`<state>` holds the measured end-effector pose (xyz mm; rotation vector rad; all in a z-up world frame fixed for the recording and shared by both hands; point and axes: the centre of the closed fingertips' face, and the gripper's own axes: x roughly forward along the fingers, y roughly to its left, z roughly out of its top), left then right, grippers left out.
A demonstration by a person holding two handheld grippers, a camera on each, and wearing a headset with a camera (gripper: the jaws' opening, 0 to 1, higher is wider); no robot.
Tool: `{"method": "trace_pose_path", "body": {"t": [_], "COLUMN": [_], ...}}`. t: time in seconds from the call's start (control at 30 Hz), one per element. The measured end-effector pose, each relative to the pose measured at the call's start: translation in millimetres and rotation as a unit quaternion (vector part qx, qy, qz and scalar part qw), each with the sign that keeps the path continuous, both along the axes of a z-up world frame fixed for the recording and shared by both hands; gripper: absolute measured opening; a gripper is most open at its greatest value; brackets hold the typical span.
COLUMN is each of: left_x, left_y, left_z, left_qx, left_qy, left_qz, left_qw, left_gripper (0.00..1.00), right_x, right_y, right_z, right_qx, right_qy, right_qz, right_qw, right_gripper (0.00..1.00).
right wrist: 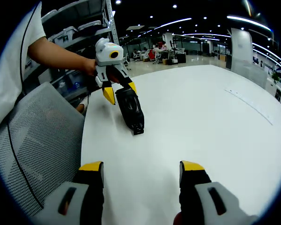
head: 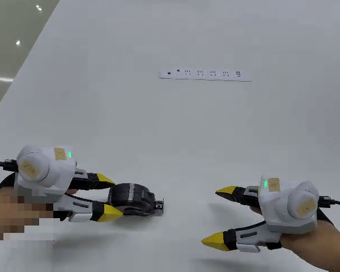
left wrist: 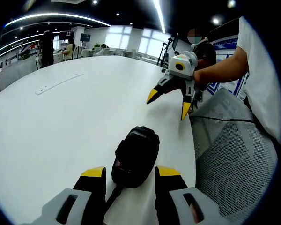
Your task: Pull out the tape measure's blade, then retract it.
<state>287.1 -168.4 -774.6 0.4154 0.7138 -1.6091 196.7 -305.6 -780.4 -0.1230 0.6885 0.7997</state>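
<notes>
No text, brand or number can be read. Tan stickers are carried by the left gripper (head: 112,196) and the right gripper (head: 211,217), their print too small. Symbols on the white strip (head: 205,74) toward the table's (head: 158,130) far edge are blurred. No lettering can be made out on the tape measure (head: 133,198).

Bare table (head: 187,141) separates the tape measure (head: 133,199) from the right gripper (head: 211,217); a power strip (head: 205,74), apparently flat, lies well beyond.
</notes>
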Motion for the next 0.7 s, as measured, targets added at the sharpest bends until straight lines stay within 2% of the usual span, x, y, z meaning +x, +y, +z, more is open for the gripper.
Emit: {"method": "trace_pose_path", "body": {"t": [0.1, 0.2, 0.27, 0.57, 0.7], "left_x": [1.1, -0.4, -0.7, -2.5, -3.0], "left_y": [-1.5, -2.6, -3.2, -3.4, -3.4], "left_z": [-0.9, -1.2, -1.5, -3.4, -4.2], "left_qx": [0.0, 0.001, 0.0, 0.011, 0.02], "left_qy": [-0.005, -0.003, -0.01, -0.015, -0.026], "left_qz": [-0.005, -0.012, -0.019, -0.044, -0.06], "left_qw": [1.0, 0.9999, 0.9998, 0.9989, 0.9977], "left_gripper": [0.35, 0.33, 0.33, 0.3, 0.3], "right_x": [-0.3, -0.1, 0.6, 4.1, 8.2], "right_y": [0.5, 0.9, 1.2, 4.7, 6.0], "right_z": [-1.0, -2.1, -2.5, -4.1, -4.9], "right_qx": [0.001, 0.001, 0.0, 0.0, 0.0], "right_qy": [0.003, 0.003, 0.003, 0.001, -0.002], "right_qz": [0.001, 0.003, 0.003, 0.01, 0.012], "right_qw": [1.0, 1.0, 1.0, 0.9999, 0.9999], "right_gripper": [0.65, 0.65, 0.65, 0.63, 0.62]}}
